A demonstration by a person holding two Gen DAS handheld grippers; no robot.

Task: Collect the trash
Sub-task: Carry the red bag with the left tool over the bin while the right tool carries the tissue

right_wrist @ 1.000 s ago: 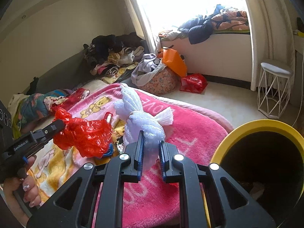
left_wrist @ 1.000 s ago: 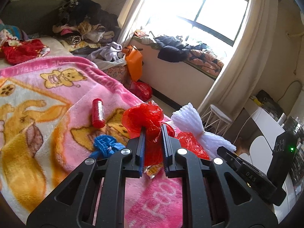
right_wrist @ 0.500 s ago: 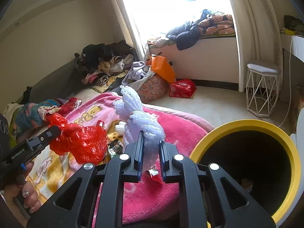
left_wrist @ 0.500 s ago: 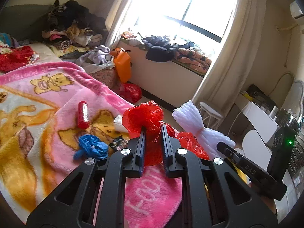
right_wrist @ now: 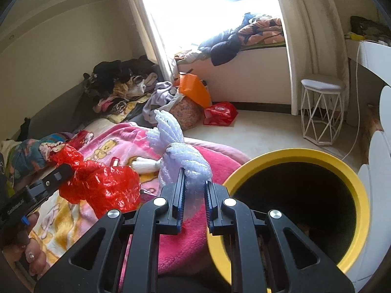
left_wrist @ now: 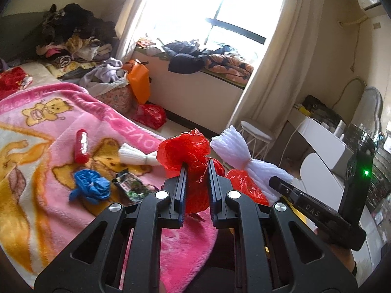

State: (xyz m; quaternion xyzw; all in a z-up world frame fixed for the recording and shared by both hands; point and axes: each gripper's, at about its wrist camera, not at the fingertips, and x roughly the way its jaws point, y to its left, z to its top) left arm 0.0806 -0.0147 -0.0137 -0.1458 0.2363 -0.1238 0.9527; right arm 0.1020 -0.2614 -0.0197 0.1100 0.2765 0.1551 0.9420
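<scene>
My left gripper (left_wrist: 197,168) is shut on a crumpled red plastic bag (left_wrist: 185,150), lifted above the pink blanket (left_wrist: 48,210). My right gripper (right_wrist: 194,174) is shut on a knotted white foam net (right_wrist: 173,144), held just left of the yellow-rimmed bin (right_wrist: 359,195). The same foam net (left_wrist: 234,151) and the right gripper's finger (left_wrist: 315,212) show at the right of the left wrist view. On the blanket lie a red tube (left_wrist: 81,145), a blue bag (left_wrist: 90,186), a dark wrapper (left_wrist: 130,185) and a white foam bundle (left_wrist: 136,156). The red bag (right_wrist: 102,183) also shows in the right wrist view.
Clothes are piled at the bed's far end (left_wrist: 73,36) and on the window ledge (left_wrist: 207,61). An orange bag (left_wrist: 139,83) and a red bag (left_wrist: 150,116) sit on the floor. A white wire stool (right_wrist: 321,112) stands by the curtain. A hand (right_wrist: 29,251) grips the left tool.
Both grippers have swung away from the bed with their loads still gripped. The yellow bin has come further into the right wrist view; the blanket's litter has slid left.
</scene>
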